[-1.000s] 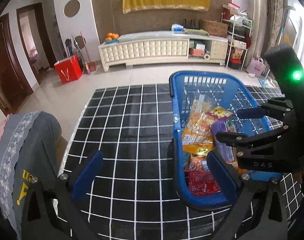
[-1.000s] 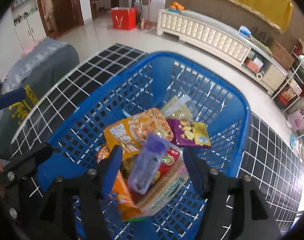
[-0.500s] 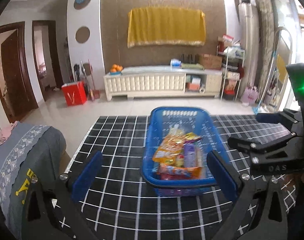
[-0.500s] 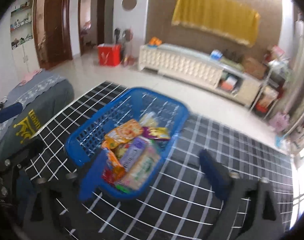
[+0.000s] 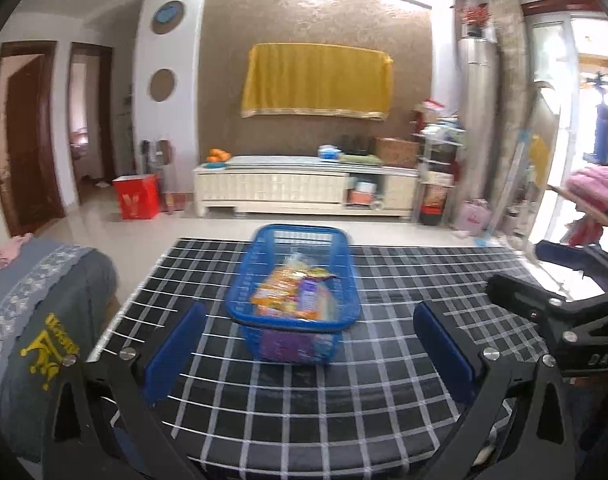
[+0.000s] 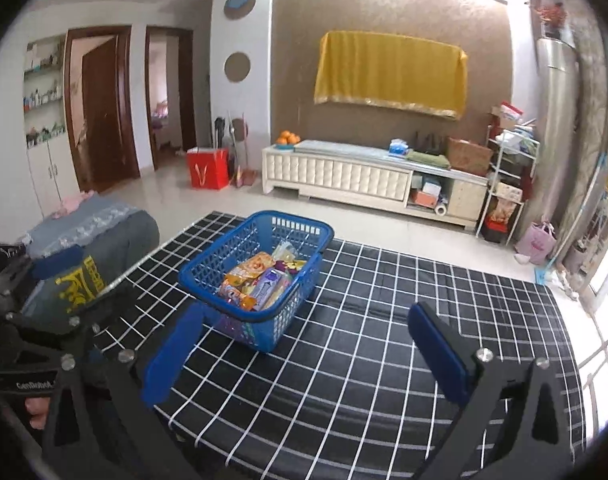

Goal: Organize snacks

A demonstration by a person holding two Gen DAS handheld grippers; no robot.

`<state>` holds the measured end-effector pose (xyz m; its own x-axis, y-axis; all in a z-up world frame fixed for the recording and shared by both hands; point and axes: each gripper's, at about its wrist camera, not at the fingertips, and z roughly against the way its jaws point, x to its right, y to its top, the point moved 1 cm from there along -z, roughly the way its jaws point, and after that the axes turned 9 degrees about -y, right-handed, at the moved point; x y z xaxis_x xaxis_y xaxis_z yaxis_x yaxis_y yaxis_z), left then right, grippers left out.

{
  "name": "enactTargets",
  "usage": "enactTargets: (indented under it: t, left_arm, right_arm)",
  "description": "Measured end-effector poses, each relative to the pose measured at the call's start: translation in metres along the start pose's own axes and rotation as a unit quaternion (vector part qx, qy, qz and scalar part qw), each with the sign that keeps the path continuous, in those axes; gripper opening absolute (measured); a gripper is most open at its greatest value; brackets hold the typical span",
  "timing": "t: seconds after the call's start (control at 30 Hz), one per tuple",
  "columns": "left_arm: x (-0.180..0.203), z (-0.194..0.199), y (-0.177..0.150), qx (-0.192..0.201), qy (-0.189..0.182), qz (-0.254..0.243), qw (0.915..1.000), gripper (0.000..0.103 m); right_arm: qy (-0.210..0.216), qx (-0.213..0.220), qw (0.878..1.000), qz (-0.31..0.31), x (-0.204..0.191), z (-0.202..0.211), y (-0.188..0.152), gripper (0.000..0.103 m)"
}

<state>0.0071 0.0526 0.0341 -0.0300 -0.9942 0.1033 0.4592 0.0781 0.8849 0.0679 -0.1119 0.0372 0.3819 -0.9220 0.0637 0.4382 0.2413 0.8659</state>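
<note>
A blue plastic basket (image 5: 248, 280) stands on the black table with a white grid (image 5: 344, 392); it also shows in the right wrist view (image 6: 208, 268). Several snack packets (image 5: 292, 294), orange, purple and yellow, lie inside it, also seen in the right wrist view (image 6: 260, 280). My left gripper (image 5: 308, 344) is open and empty, held back from the basket's near end. My right gripper (image 6: 304, 348) is open and empty, right of and nearer than the basket. The right gripper also shows at the right edge of the left wrist view (image 5: 552, 312).
A grey cushioned chair back (image 5: 36, 320) stands at the table's left edge. Beyond the table is tiled floor, a white TV cabinet (image 5: 304, 192), a red box (image 5: 136, 196) and a shelf rack (image 6: 508, 176).
Both grippers have pulled back and up from the basket; a second ago the right one hovered right over the snacks. The basket now looks small and far, the snacks still in it.
</note>
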Motion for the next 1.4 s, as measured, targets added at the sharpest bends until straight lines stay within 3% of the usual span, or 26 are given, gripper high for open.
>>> enactTargets:
  t: [0.1,0.37,0.47,0.87,1.4]
  left_arm:
    - [0.021,0.019,-0.004,0.012,0.013,-0.023,0.9996,0.103]
    - [0.038,0.053,-0.021,0.019,-0.028,-0.006,0.9994,0.103]
    - [0.039,0.061,-0.027,0.02,-0.023,-0.003,0.9995,0.103]
    - [0.046,0.085,-0.032,0.036,-0.056,-0.003,0.9978,0.103]
    - [0.046,0.09,-0.034,0.033,-0.058,-0.002,0.9978,0.103]
  right_arm:
    - [-0.01,0.017,1.0,-0.013,0.004,0.025,-0.012,0.103]
    - [-0.028,0.031,0.999,-0.026,0.004,0.062,-0.032,0.103]
    - [-0.026,0.032,0.999,-0.031,0.004,0.074,-0.04,0.103]
    - [-0.037,0.047,0.998,-0.032,-0.001,0.092,-0.048,0.103]
    - [-0.042,0.051,0.997,-0.031,-0.003,0.107,-0.051,0.103]
